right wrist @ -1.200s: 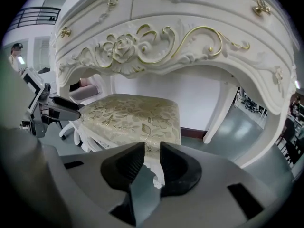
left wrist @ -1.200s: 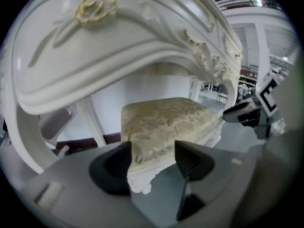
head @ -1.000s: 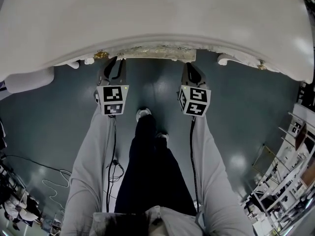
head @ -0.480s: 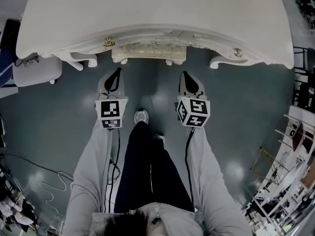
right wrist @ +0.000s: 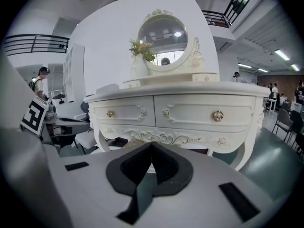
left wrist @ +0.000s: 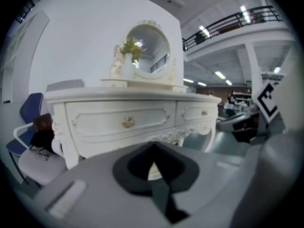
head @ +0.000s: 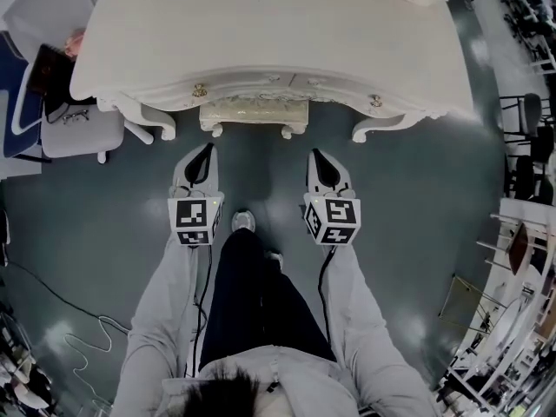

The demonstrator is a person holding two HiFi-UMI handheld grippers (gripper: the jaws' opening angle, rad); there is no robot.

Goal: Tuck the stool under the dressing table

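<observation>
The cream cushioned stool [head: 254,113] sits under the white carved dressing table [head: 261,33]. A grey padded chair [head: 82,133] stands just left of the table.

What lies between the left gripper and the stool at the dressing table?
Only bare floor, seen in the head view: the left gripper hangs short of the stool, with nothing between them.

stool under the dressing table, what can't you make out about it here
Head view: the dressing table top covers the stool; only its front edge and two feet show.
Left gripper view: the shut left gripper blocks nearly all of it.
Right gripper view: the right gripper does likewise.
</observation>
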